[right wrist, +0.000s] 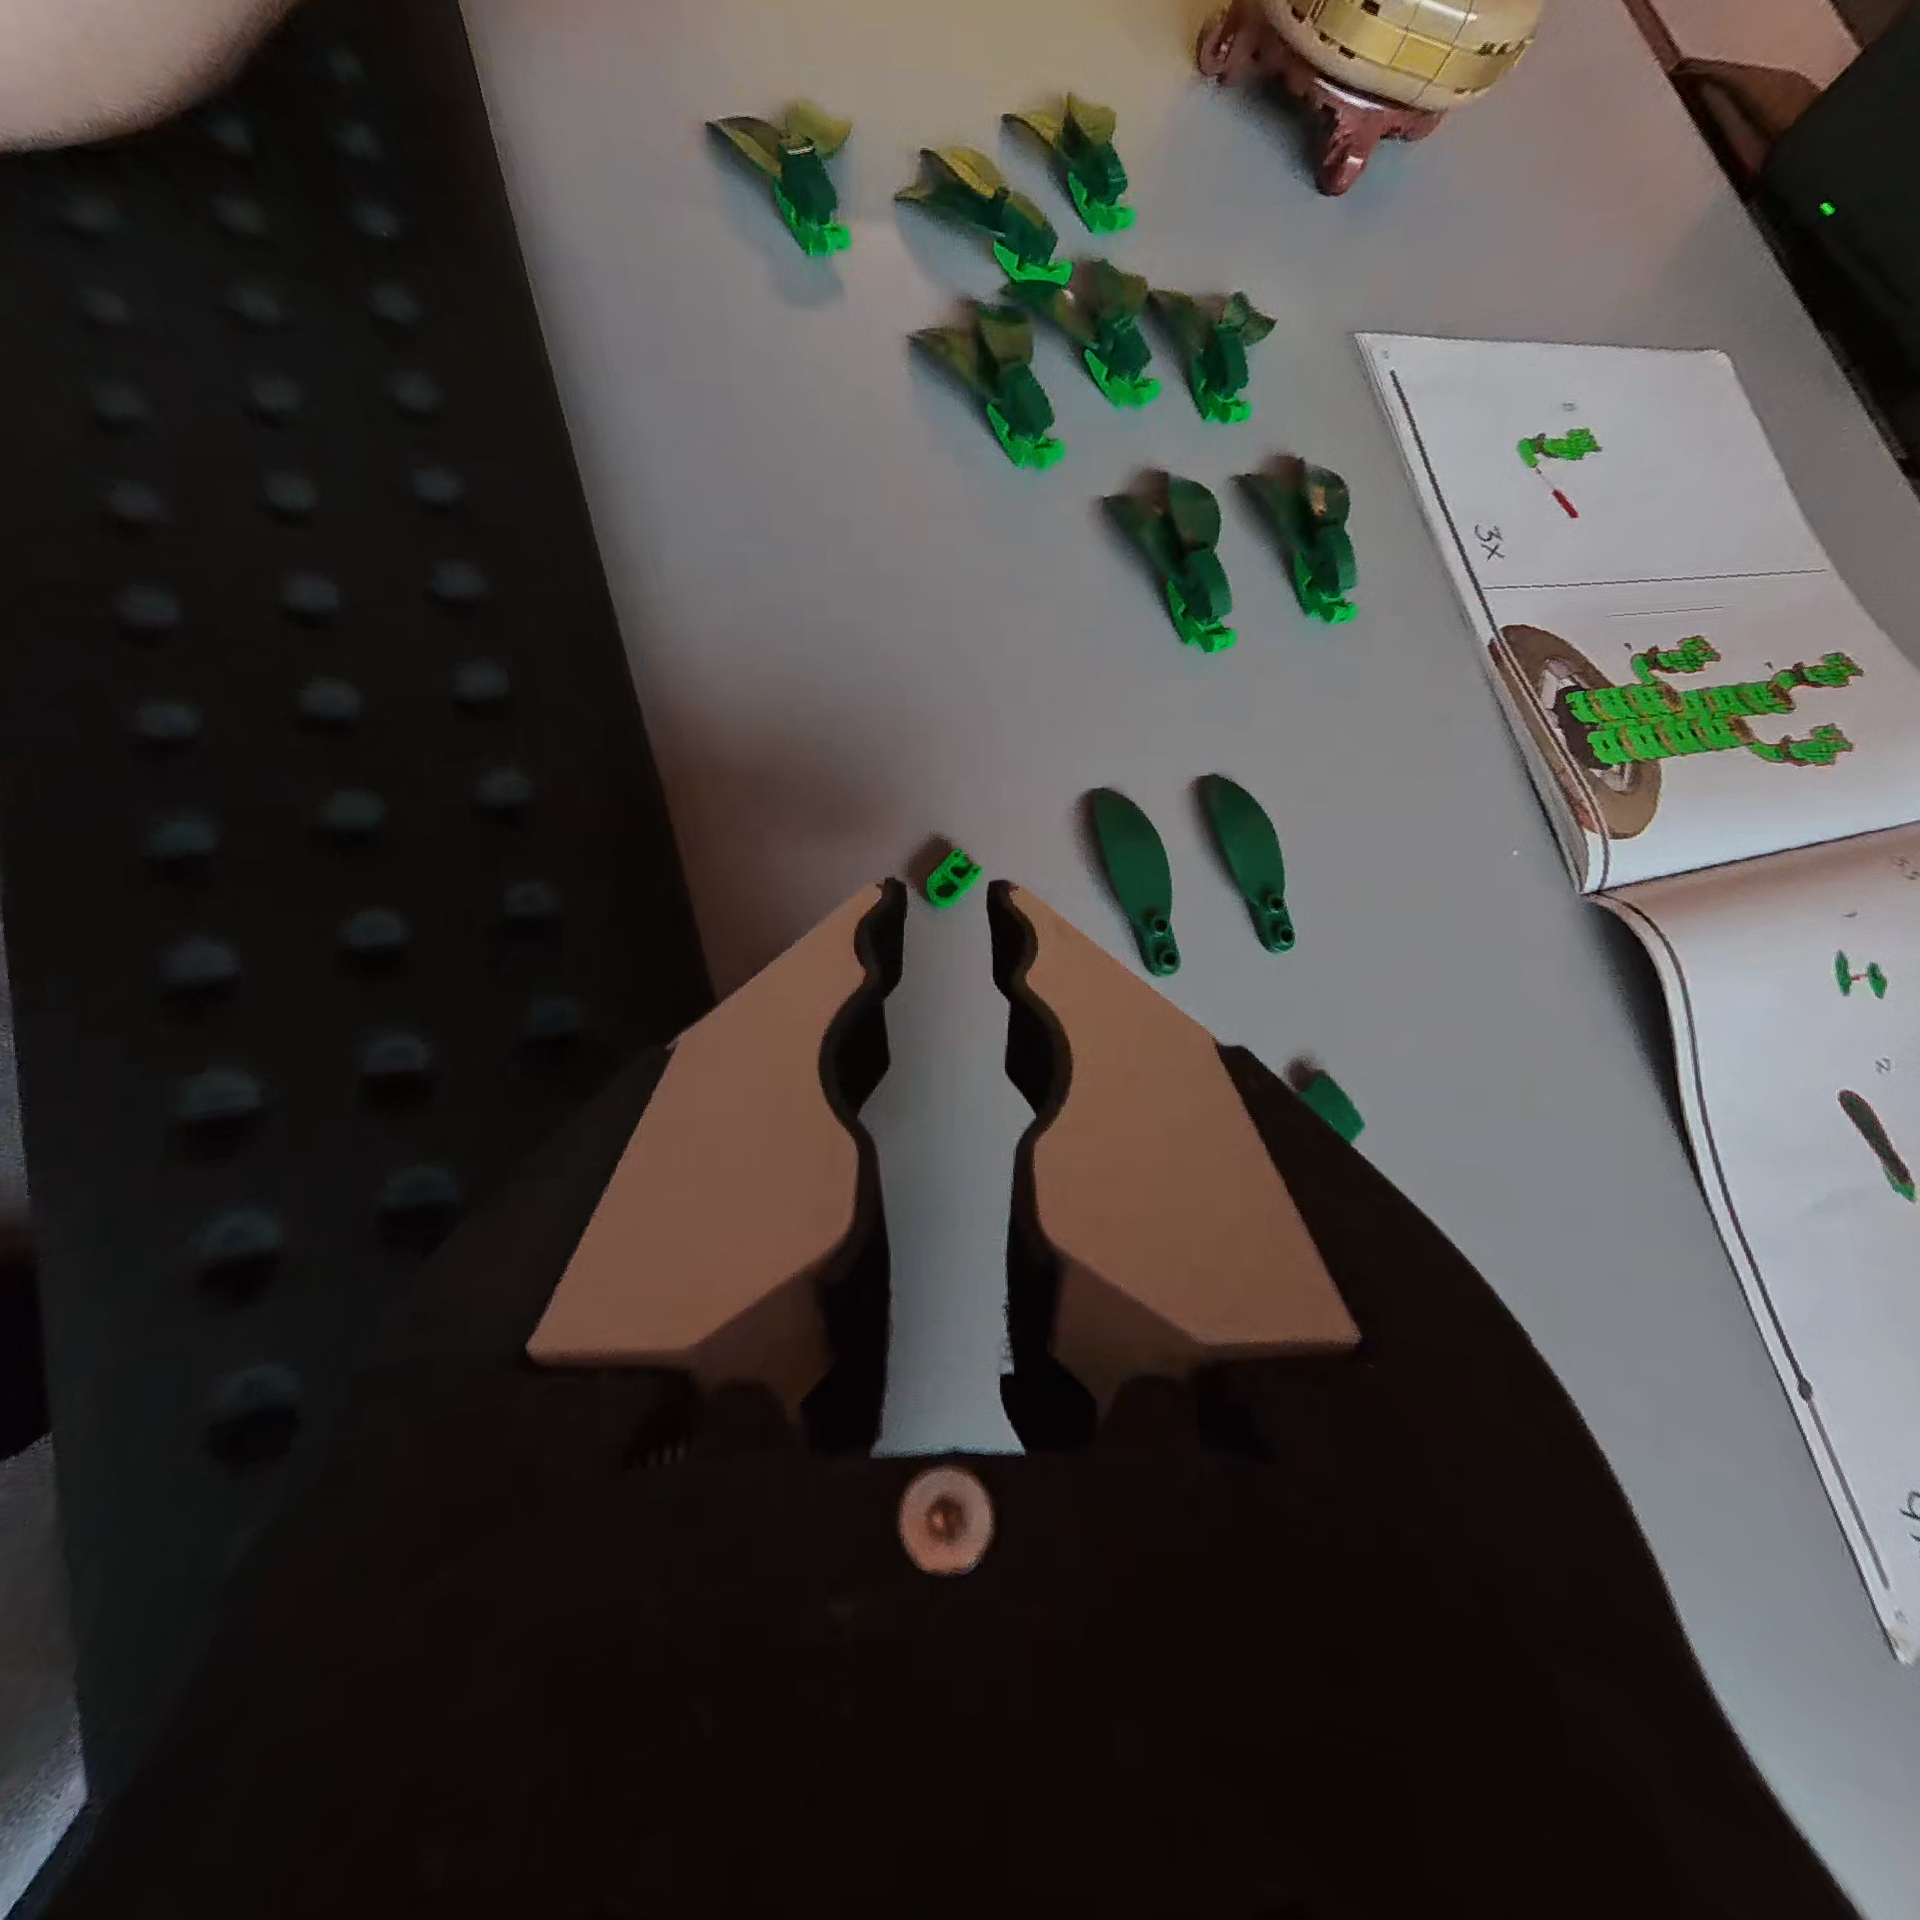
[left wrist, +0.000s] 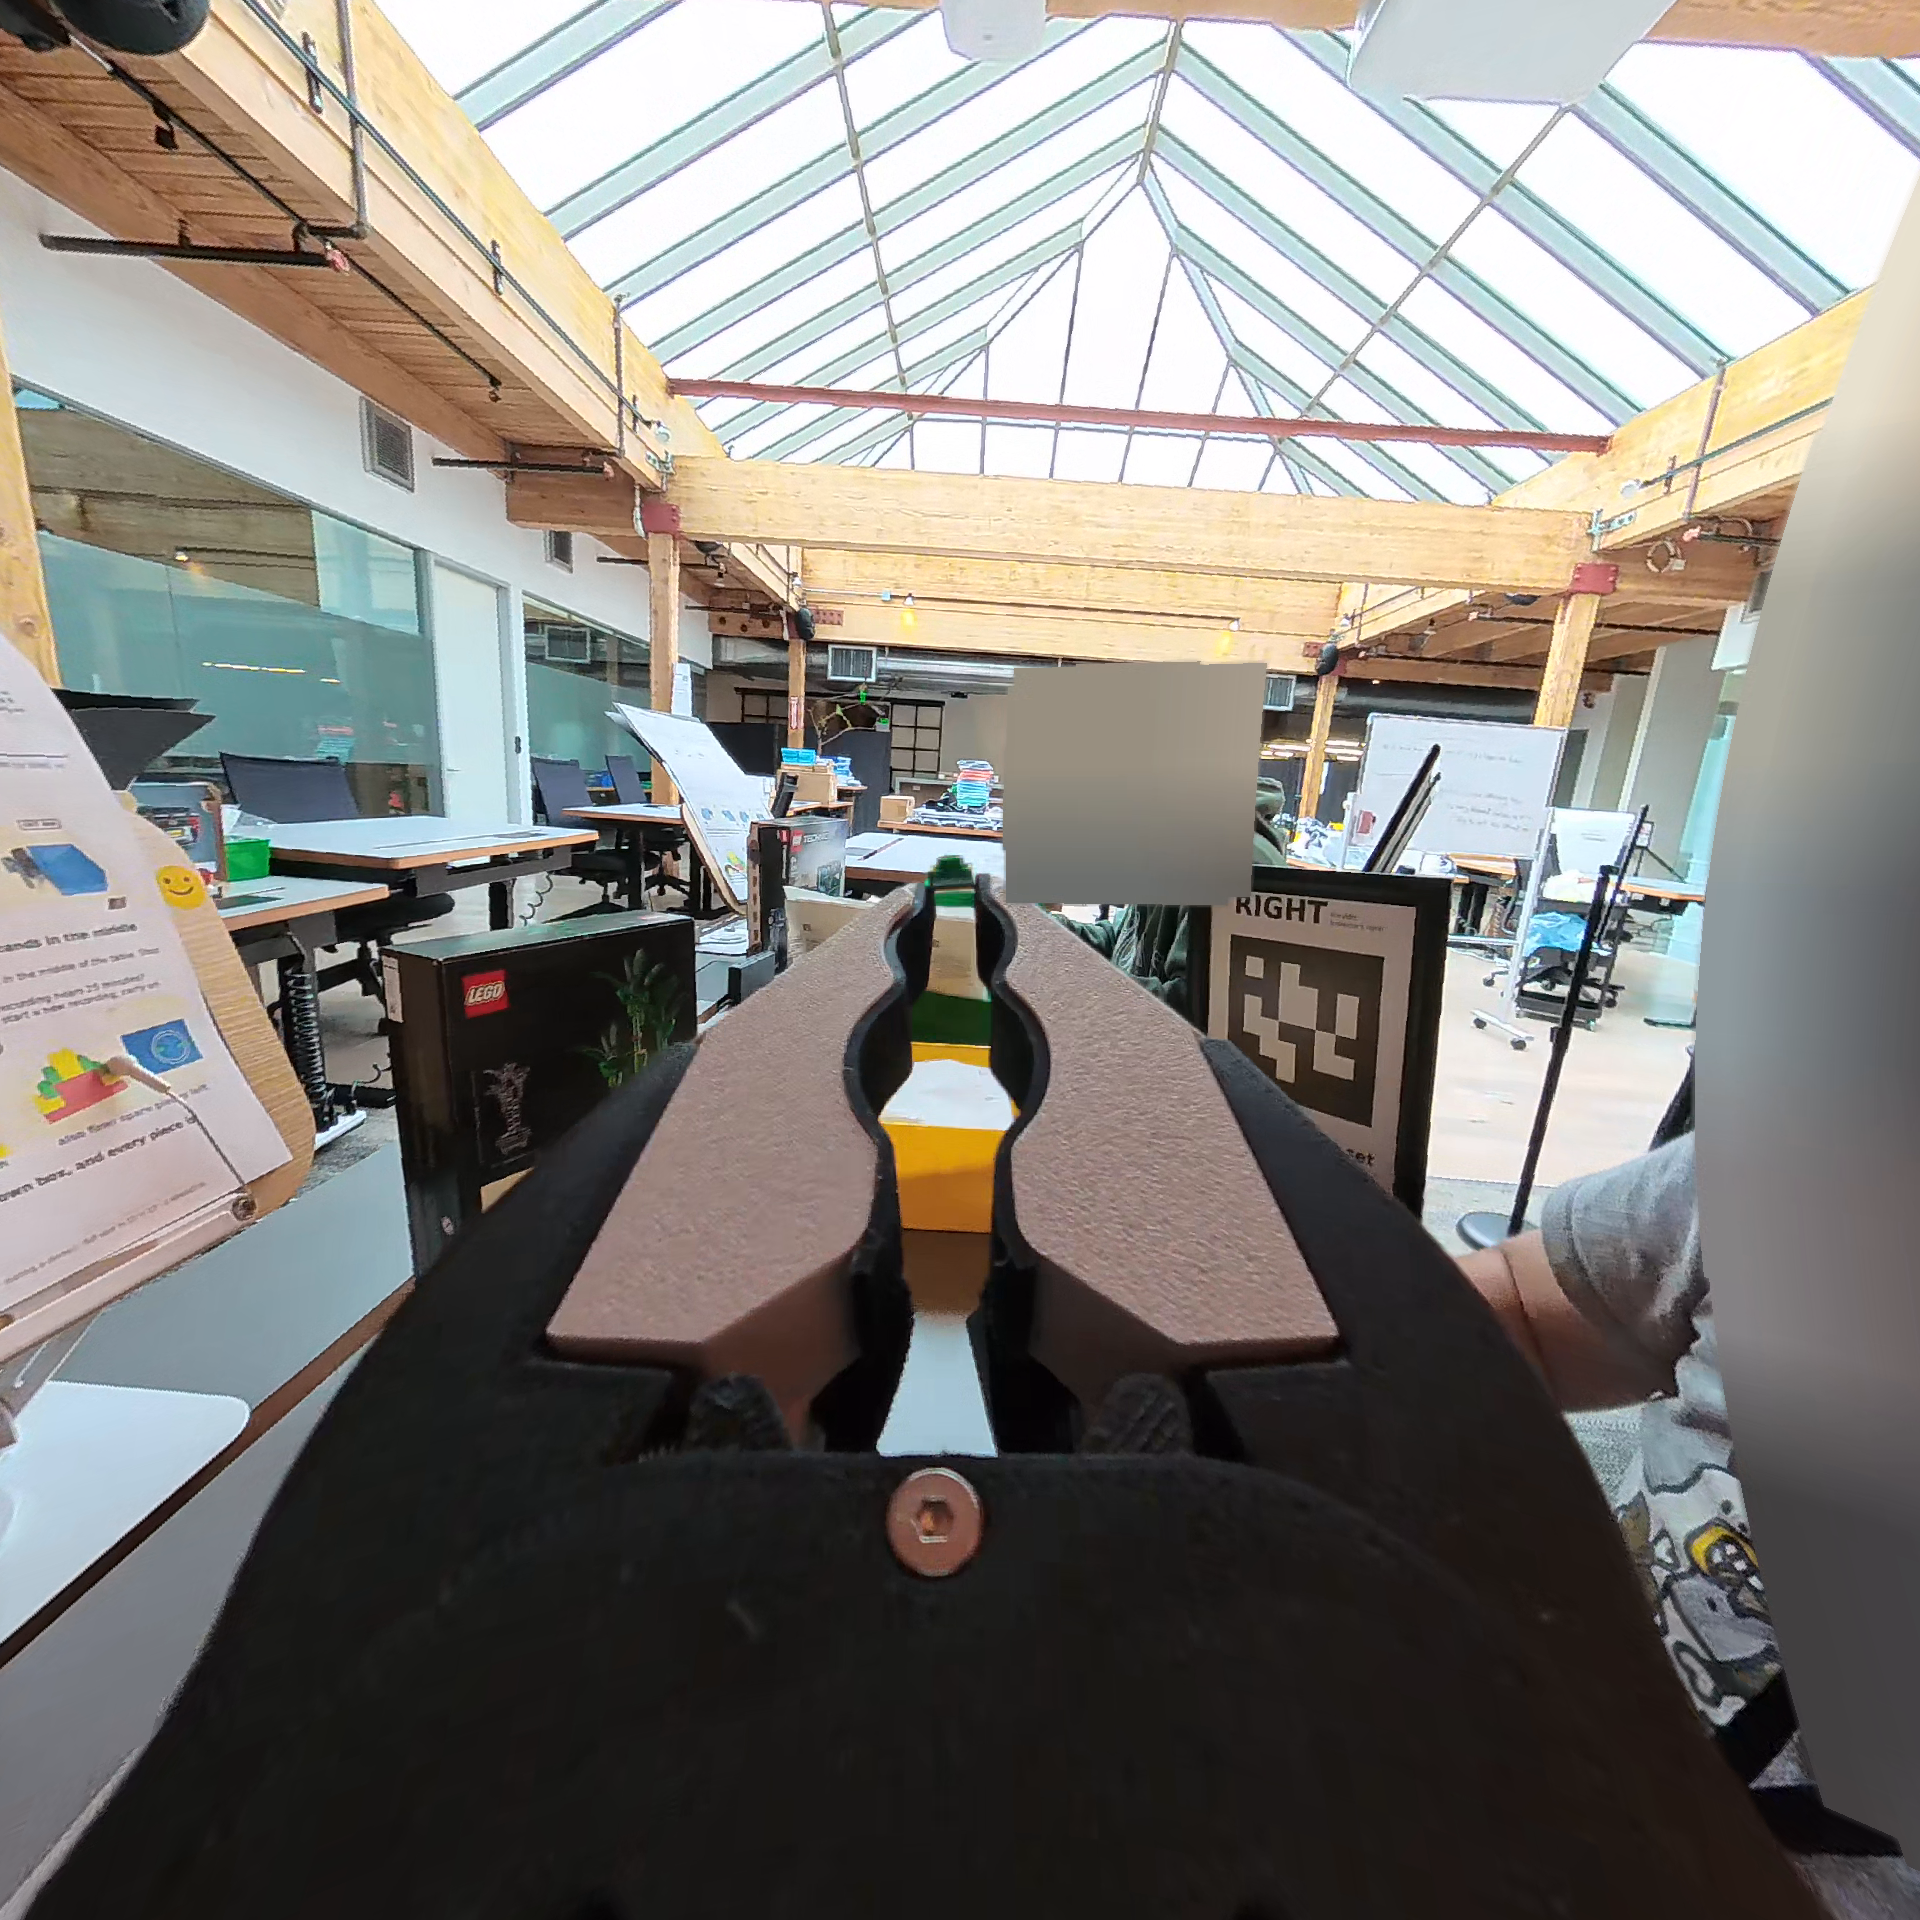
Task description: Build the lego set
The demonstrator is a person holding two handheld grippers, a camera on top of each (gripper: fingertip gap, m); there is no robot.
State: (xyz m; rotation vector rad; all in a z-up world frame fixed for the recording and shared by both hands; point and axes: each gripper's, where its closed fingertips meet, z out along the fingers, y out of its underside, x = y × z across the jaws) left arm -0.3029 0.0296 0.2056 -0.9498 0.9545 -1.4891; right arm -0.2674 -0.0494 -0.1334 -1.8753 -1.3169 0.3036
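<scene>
While ajar behind bright-green piece (right wrist: 952, 878), right gripper (right wrist: 943, 891) empty; left gripper (left wrist: 949, 894) tight on dark-green piece (left wrist: 945, 871), logo-marked box (left wrist: 540, 1049) nearby.

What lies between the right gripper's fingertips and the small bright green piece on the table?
Nothing: in the right wrist view only bare grey table separates the right gripper from the small bright green piece, which sits just beyond its open tips.
</scene>
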